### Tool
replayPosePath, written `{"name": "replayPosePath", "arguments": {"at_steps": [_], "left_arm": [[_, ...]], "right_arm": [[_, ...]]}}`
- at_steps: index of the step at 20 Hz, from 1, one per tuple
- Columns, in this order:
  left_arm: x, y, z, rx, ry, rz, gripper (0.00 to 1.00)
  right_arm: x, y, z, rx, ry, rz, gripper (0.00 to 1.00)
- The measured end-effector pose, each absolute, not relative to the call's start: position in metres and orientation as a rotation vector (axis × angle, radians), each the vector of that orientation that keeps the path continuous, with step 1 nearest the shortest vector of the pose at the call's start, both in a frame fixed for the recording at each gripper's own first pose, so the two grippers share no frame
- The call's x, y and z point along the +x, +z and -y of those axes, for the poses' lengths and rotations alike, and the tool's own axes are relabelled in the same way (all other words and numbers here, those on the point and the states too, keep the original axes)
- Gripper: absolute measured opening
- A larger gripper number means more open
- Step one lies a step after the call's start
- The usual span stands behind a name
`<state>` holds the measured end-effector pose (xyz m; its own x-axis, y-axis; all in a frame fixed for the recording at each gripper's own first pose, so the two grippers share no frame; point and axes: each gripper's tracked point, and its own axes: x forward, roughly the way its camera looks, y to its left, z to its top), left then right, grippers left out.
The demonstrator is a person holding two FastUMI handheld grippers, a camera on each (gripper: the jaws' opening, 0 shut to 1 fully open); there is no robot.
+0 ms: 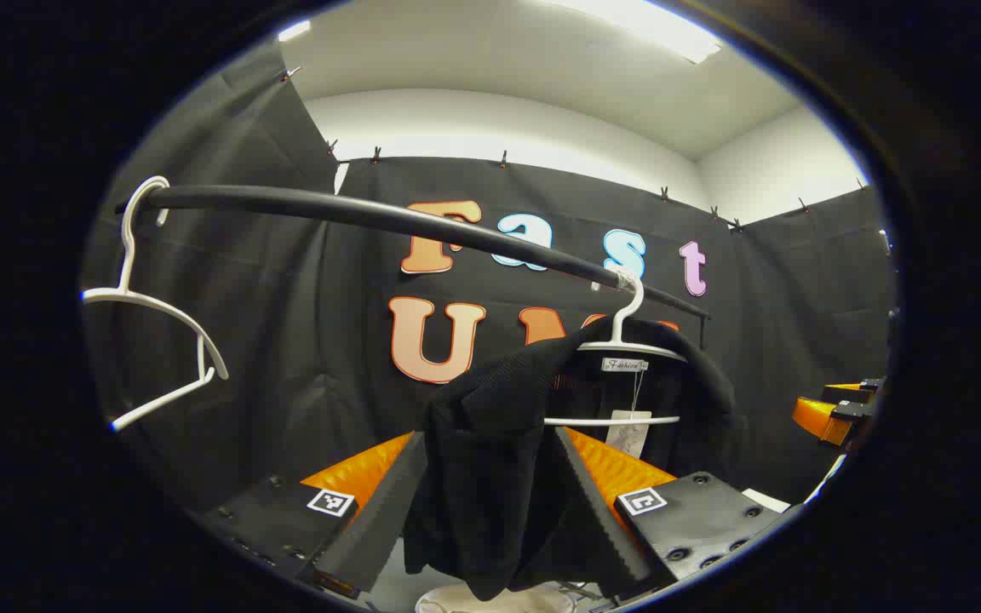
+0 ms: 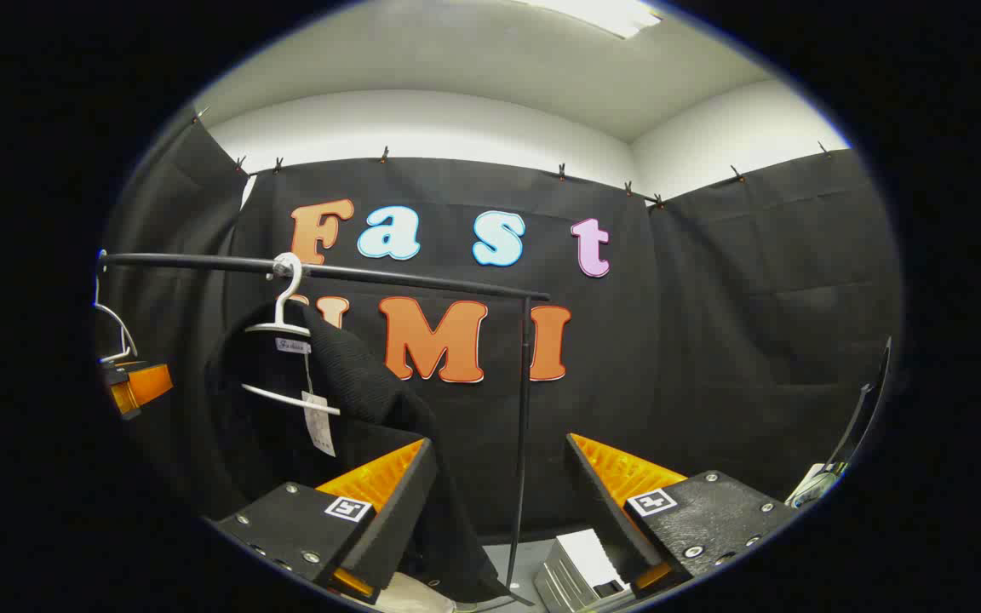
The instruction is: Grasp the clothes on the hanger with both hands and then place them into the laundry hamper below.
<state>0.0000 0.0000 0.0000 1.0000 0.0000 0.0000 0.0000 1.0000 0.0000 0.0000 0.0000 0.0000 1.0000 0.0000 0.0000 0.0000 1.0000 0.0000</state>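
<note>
A black garment [image 1: 499, 443] hangs from a white hanger [image 1: 627, 340] hooked on the black rail [image 1: 388, 217], toward the rail's end post [image 2: 523, 426]. The left gripper [image 1: 490, 511] sits below the rail with its fingers spread on either side of the garment's hanging edge; whether they press on the cloth cannot be told. Below the rail's post end, the right gripper [image 2: 499, 502] is released, its fingers wide apart, the garment's edge just beside one finger. An empty white hanger [image 1: 150, 298] hangs at the rail's far end.

Black-draped booth [image 2: 754, 281], white ceiling [image 2: 456, 60]
</note>
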Motion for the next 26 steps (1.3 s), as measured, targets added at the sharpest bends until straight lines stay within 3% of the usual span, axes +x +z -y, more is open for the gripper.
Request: {"name": "replayPosePath", "arguments": {"at_steps": [1,2,10,13,26], "left_arm": [[0.002,-0.001,0.000,0.005,0.002,-0.001,0.95],[0.003,-0.001,0.000,0.009,0.002,-0.004,0.93],[0.011,-0.001,-0.004,0.000,0.006,-0.006,1.00],[0.012,0.000,-0.005,0.005,0.006,-0.003,0.93],[0.016,-0.004,-0.007,0.009,0.005,-0.010,0.93]], "right_arm": [[0.001,0.000,0.000,0.002,-0.005,0.000,1.00],[0.002,-0.001,0.001,0.001,-0.008,0.000,0.93],[0.006,-0.005,-0.001,-0.019,-0.008,-0.003,0.94],[0.004,-0.002,-0.001,-0.029,-0.014,0.002,0.94],[0.005,-0.009,-0.003,-0.035,-0.025,-0.006,0.94]]}}
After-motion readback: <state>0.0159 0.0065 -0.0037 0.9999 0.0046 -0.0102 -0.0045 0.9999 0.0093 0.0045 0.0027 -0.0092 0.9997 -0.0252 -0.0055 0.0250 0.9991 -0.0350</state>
